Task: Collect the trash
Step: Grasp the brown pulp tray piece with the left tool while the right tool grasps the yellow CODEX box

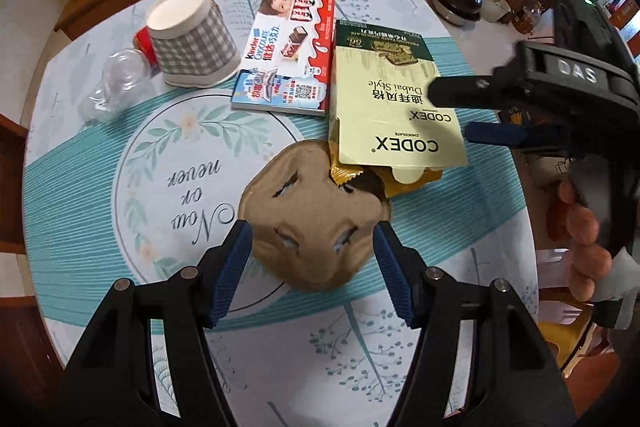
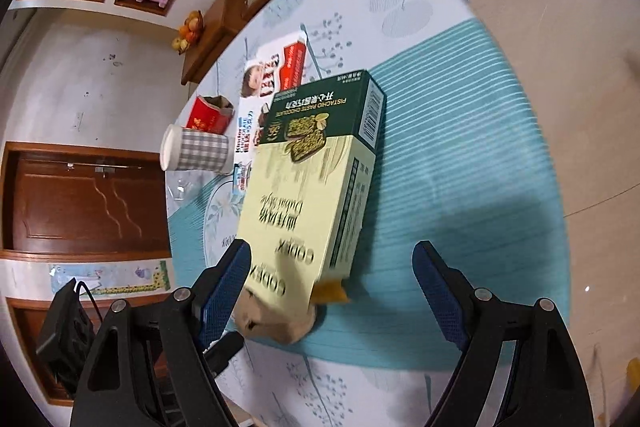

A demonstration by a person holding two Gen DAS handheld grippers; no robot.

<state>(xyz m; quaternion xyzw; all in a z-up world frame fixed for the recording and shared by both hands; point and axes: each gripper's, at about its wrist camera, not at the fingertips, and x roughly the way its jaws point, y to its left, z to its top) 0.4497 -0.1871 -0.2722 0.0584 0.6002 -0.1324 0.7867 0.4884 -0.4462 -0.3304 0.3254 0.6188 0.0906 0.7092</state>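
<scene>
Between the blue pads of the left gripper (image 1: 314, 247) a brown moulded pulp tray (image 1: 312, 215) is framed; the jaws are held apart, and whether the pads press its sides cannot be told. This gripper is aimed steeply down at the round table (image 1: 80, 187). The jaws of the right gripper (image 2: 332, 291) are spread wide, with the open near end of the yellow-green Codex chocolate box (image 2: 304, 195) between them, untouched by either pad. The right gripper is tilted down from the table's right edge, its handle gripped by a hand (image 1: 580, 243). The box's open end is laid over the pulp tray and a gold foil wrapper (image 1: 400, 183). Beyond, toward the far edge, a Kinder chocolate box (image 1: 288, 55) is set against the Codex box, with a checked paper cup (image 1: 192, 39), a red carton (image 2: 208, 117) and a clear plastic bottle (image 1: 116, 83) at the far left. Bare tablecloth is left along the near edge and to the left of the tray.
</scene>
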